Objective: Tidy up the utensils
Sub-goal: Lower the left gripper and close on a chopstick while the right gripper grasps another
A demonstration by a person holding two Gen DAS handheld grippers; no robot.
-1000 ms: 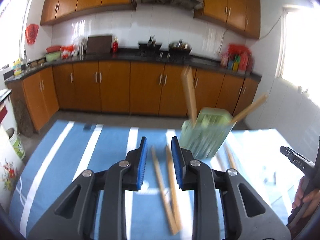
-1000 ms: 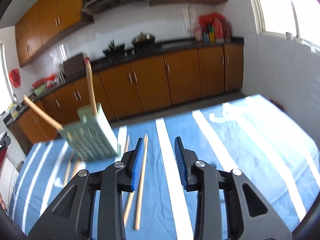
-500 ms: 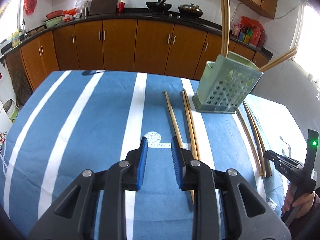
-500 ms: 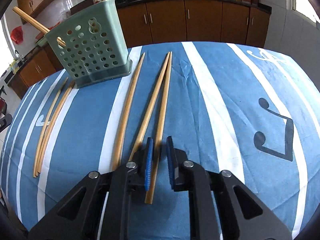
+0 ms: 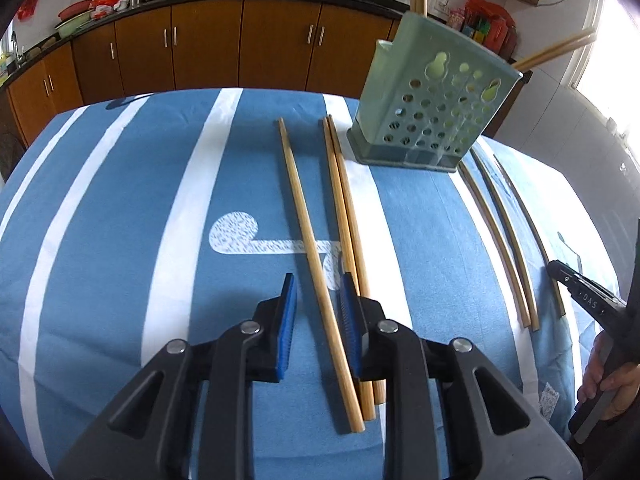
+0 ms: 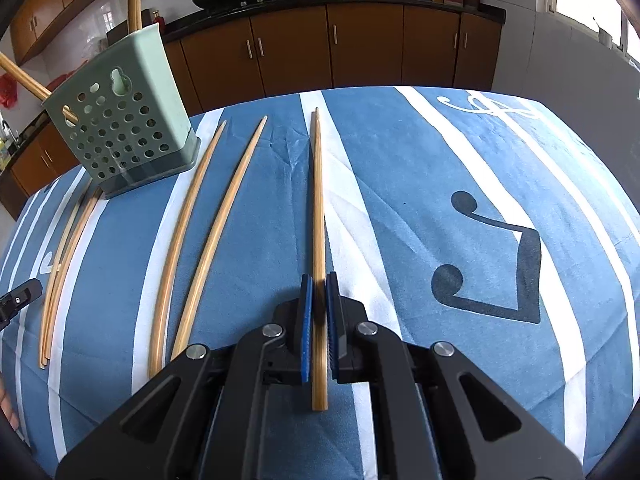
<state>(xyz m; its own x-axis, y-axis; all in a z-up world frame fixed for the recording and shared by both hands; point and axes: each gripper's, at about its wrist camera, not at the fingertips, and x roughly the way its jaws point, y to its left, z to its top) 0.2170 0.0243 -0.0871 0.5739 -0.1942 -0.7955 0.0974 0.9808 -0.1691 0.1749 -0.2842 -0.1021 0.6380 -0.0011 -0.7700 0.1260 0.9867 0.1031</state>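
A few chopsticks are already stood in the green holder (image 5: 432, 120), but most are left lying on the blue striped cloth (image 5: 120, 240).

At the left, the left gripper (image 5: 318, 300) is held narrowly open, a single chopstick (image 5: 310, 240) lying between its jaws, not yet pinched; a pair (image 5: 346, 216) is seen just beside it.

At the right, the right gripper (image 6: 319, 298) is closed on one chopstick (image 6: 318, 200).

Compared with a second ago, both grippers are brought down from looking across the kitchen to the cloth, and the right jaws are narrowed onto their chopstick.
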